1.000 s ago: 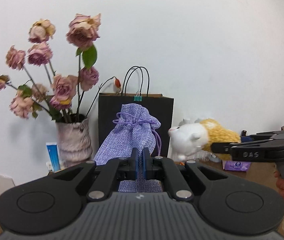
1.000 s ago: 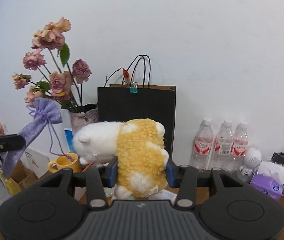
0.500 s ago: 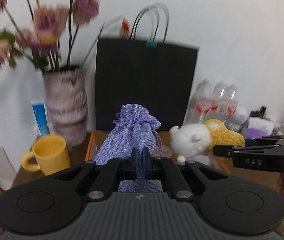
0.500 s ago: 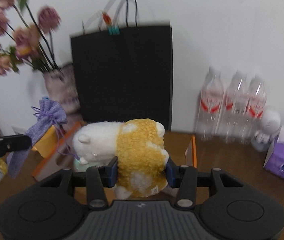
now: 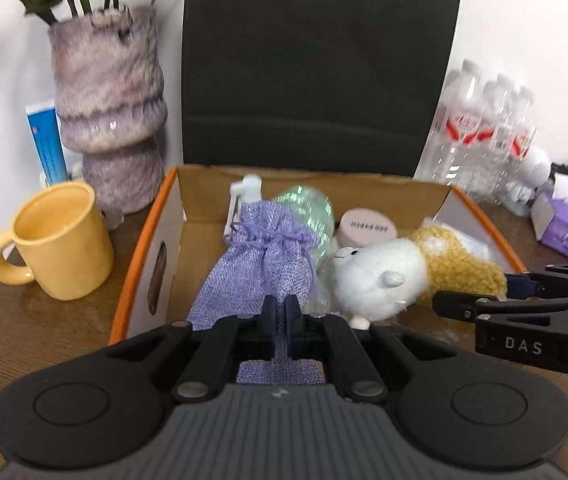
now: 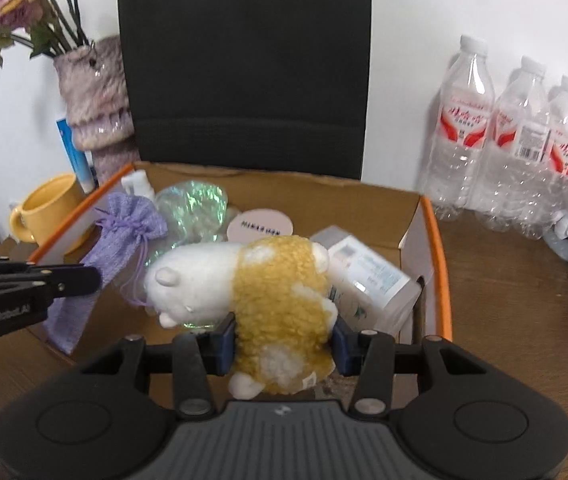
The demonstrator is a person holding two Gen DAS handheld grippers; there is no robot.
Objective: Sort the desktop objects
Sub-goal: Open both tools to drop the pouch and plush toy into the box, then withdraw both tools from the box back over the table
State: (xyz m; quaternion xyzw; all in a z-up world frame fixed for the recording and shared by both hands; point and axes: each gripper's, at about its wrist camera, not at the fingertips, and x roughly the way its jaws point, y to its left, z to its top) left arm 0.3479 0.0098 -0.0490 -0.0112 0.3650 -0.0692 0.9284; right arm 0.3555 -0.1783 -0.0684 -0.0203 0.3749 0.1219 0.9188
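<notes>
My left gripper (image 5: 280, 316) is shut on a purple drawstring pouch (image 5: 262, 264) and holds it over the left part of an open cardboard box (image 5: 144, 240). My right gripper (image 6: 282, 336) is shut on a white and yellow plush sheep (image 6: 260, 280), held over the box's (image 6: 429, 248) middle. The sheep also shows in the left wrist view (image 5: 395, 276), and the pouch in the right wrist view (image 6: 124, 236). Inside the box lie a shiny green packet (image 6: 192, 204), a round pink tin (image 6: 260, 226) and a clear wrapped pack (image 6: 367, 276).
A yellow mug (image 5: 56, 240) and a stone-pattern vase (image 5: 112, 108) with dried roses stand left of the box. A black paper bag (image 6: 244, 68) stands behind it. Three water bottles (image 6: 511, 136) and a purple tissue pack (image 5: 567, 228) stand at the right.
Both grippers have tilted down and moved in towards the box, each still holding its object. The box and its contents have come into view.
</notes>
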